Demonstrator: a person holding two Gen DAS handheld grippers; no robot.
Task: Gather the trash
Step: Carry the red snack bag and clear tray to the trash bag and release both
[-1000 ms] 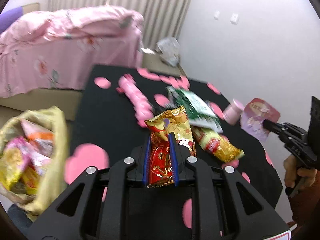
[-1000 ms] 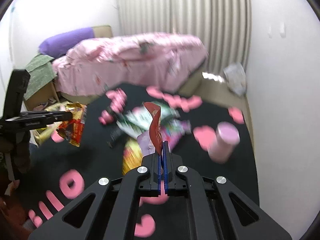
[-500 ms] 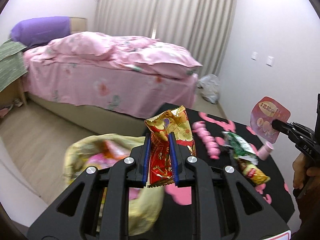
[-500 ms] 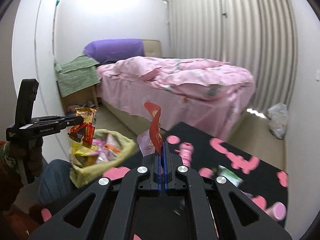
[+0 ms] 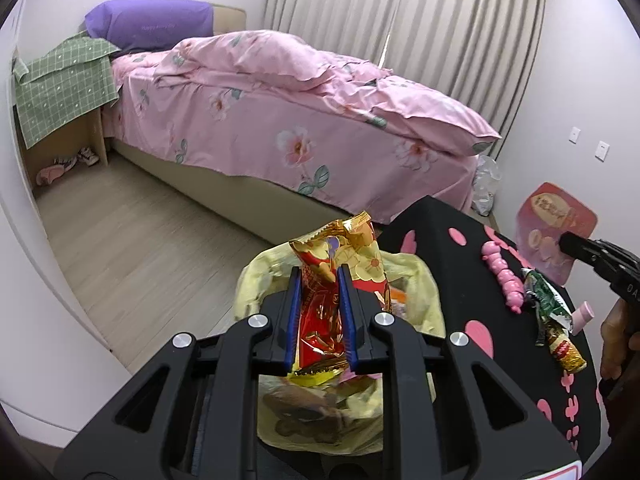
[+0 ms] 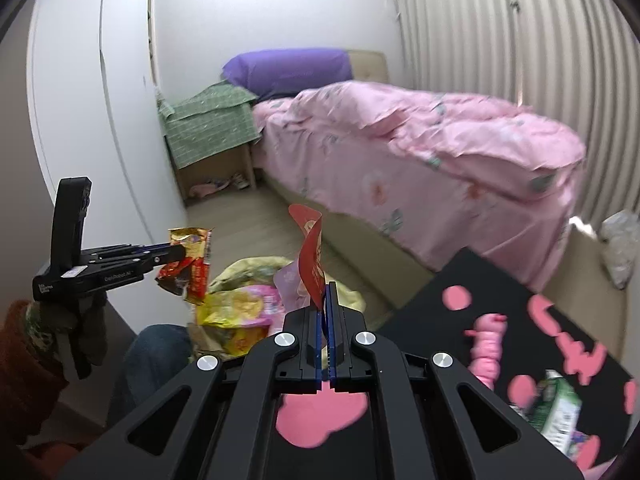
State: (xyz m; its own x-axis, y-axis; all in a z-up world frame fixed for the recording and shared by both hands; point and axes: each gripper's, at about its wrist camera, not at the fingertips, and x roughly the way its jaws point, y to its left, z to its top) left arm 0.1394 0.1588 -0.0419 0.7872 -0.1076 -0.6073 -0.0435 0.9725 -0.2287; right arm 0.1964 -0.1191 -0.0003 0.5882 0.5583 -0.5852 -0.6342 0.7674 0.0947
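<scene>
My left gripper is shut on a red and gold snack wrapper and hangs over the open yellow trash bag, which holds several wrappers. From the right wrist view the same left gripper holds that wrapper left of the bag. My right gripper is shut on a thin red foil lid, just over the bag's near side. In the left wrist view the right gripper grips the lid by its edge above the table.
A black table with pink shapes carries a pink toy, a green packet, a red-yellow wrapper and a pink cup. A pink bed stands behind, a nightstand with green cloth at left. A person's knee is near the bag.
Both grippers swung left from the table toward the trash bag, still gripping the wrapper and the lid. The bag now lies under the left gripper.
</scene>
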